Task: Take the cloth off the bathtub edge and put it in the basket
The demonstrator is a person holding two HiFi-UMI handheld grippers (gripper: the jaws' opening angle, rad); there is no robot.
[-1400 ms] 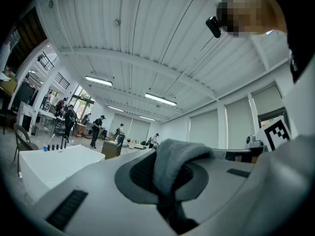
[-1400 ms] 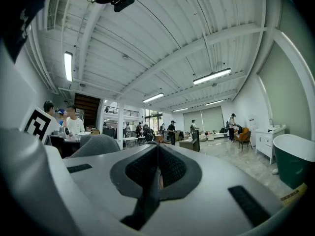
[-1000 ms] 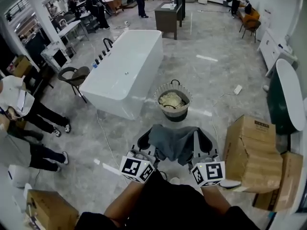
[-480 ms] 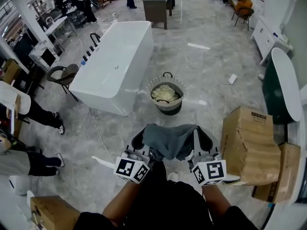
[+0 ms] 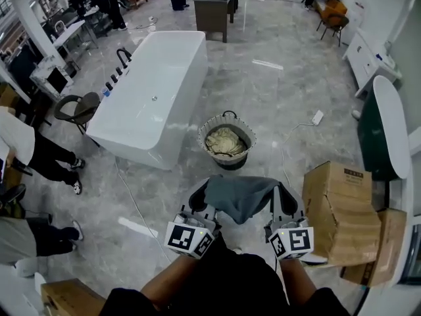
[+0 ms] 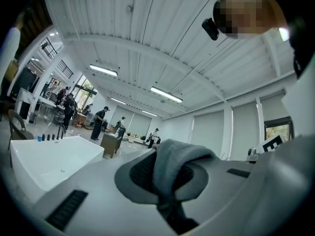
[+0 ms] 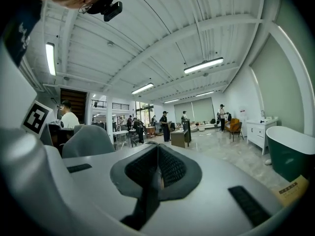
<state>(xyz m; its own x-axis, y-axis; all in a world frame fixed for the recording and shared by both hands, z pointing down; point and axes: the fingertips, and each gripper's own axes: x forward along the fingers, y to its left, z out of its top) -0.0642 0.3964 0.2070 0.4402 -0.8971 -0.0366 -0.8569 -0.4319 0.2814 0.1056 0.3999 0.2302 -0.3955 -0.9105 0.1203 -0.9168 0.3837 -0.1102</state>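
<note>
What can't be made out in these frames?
Basket contents: head view, pale heap, too small to identify.
Basket in both gripper views: not in frame; the gripper bodies fill the lower part.
Cloth inside the right gripper: right gripper view shows jaws together, no fabric visible; only the head view shows cloth reaching it.
Cardboard box label: head view, print too small.

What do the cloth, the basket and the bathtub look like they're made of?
The cloth looks like soft, matte grey fabric; it sags in folds. The basket seems to be woven fibre or rope, with a light ribbed wall and a dark handle. The bathtub is glossy, smooth white, likely acrylic or enamel.
</note>
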